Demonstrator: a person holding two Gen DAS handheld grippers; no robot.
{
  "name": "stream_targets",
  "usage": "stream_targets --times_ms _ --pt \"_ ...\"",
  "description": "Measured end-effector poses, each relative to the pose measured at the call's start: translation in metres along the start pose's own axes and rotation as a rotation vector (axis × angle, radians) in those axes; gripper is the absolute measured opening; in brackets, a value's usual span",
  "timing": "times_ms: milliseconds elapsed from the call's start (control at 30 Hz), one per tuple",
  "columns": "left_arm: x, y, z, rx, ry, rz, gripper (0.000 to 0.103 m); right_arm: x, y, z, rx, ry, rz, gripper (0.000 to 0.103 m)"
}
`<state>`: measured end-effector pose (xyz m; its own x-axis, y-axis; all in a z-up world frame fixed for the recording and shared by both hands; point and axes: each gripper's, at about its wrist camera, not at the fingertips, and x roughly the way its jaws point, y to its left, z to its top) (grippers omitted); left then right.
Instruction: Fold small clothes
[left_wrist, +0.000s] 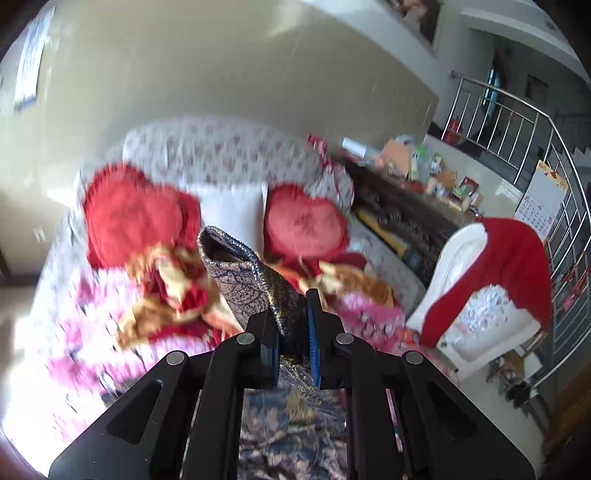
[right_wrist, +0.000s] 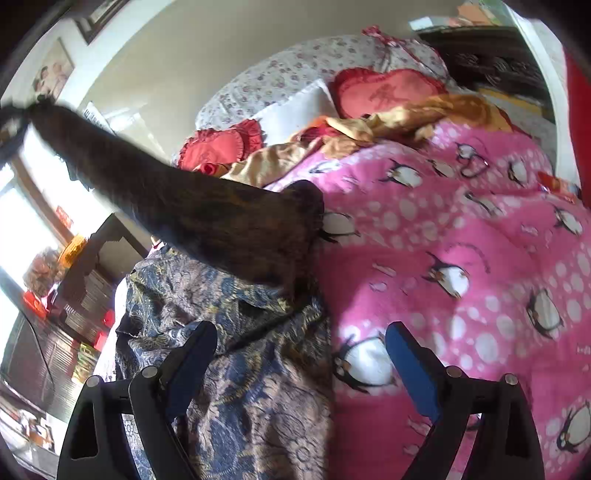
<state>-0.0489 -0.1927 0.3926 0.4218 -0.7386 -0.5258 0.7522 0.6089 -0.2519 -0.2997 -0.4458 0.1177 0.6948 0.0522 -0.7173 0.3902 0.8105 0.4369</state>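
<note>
A small dark garment with a blue and gold floral print (right_wrist: 258, 387) lies on the bed's pink penguin blanket (right_wrist: 461, 240). My left gripper (left_wrist: 291, 343) is shut on one part of the garment (left_wrist: 255, 280) and holds it lifted above the bed; the lifted part shows as a dark stretched band in the right wrist view (right_wrist: 177, 199). My right gripper (right_wrist: 299, 365) is open just above the garment's right edge, holding nothing.
Two red heart cushions (left_wrist: 303, 221) and a crumpled gold and red cloth (left_wrist: 166, 295) lie at the head of the bed. A white chair with a red cloth (left_wrist: 491, 280) stands to the right. A cluttered dark cabinet (left_wrist: 406, 199) and a metal railing (left_wrist: 546, 147) are behind.
</note>
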Motion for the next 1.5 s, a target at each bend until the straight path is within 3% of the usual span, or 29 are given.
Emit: stream_targets --times_ms 367,467,500,567,633,667,700,833,933,1033,1133,1233,1300,1333,1367,1433,1500 --pt "-0.031 -0.021 0.027 0.08 -0.043 0.05 0.011 0.019 0.047 0.024 -0.152 -0.058 0.022 0.091" --pt "-0.031 -0.021 0.025 0.101 -0.034 0.062 0.011 0.022 0.047 0.037 -0.197 -0.079 0.076 0.09" --pt "-0.031 -0.022 0.024 0.103 -0.03 0.064 0.011 0.025 0.046 0.042 -0.216 -0.075 0.085 0.086" --pt "-0.028 -0.021 0.024 0.101 -0.021 0.057 0.011 0.037 0.045 0.05 -0.256 -0.04 0.122 0.034" --pt "-0.025 -0.02 0.023 0.097 -0.018 0.051 0.011 0.051 0.041 0.053 -0.262 0.004 0.149 0.024" --pt "-0.024 -0.02 0.021 0.098 -0.016 0.048 0.011 0.055 0.041 0.054 -0.268 0.012 0.141 0.013" --pt "-0.023 -0.02 0.02 0.098 -0.014 0.048 0.011 0.055 0.039 0.054 -0.271 0.017 0.134 0.01" --pt "-0.015 -0.015 0.006 0.095 -0.001 0.021 0.011 0.021 0.019 0.052 -0.222 -0.065 -0.047 0.006" --pt "-0.001 -0.001 -0.027 0.099 0.021 -0.001 0.011 0.003 0.001 0.036 -0.103 -0.084 -0.094 0.006" --pt "0.038 0.037 -0.086 0.04 0.122 0.032 0.011 0.026 0.003 -0.003 -0.151 0.031 -0.225 0.005" --pt "0.084 0.088 -0.153 -0.054 0.241 0.133 0.011 0.035 -0.009 -0.03 -0.094 0.111 -0.176 0.005" --pt "0.108 0.139 -0.213 -0.201 0.346 0.166 0.011 0.024 -0.012 -0.031 -0.1 0.158 -0.103 0.007" --pt "0.106 0.155 -0.24 -0.242 0.37 0.163 0.011 0.011 -0.015 -0.02 -0.1 0.173 -0.043 0.014" --pt "0.102 0.159 -0.25 -0.246 0.375 0.161 0.011 0.003 -0.016 -0.014 -0.097 0.159 -0.017 0.024" --pt "0.099 0.16 -0.259 -0.245 0.38 0.162 0.011 -0.007 -0.016 -0.004 -0.088 0.124 0.0 0.043" --pt "0.094 0.163 -0.271 -0.25 0.389 0.16 0.011 -0.014 -0.014 0.016 -0.068 0.056 -0.012 0.067" --pt "0.094 0.166 -0.277 -0.259 0.399 0.159 0.011 -0.003 -0.007 0.037 -0.067 0.041 -0.055 0.067"
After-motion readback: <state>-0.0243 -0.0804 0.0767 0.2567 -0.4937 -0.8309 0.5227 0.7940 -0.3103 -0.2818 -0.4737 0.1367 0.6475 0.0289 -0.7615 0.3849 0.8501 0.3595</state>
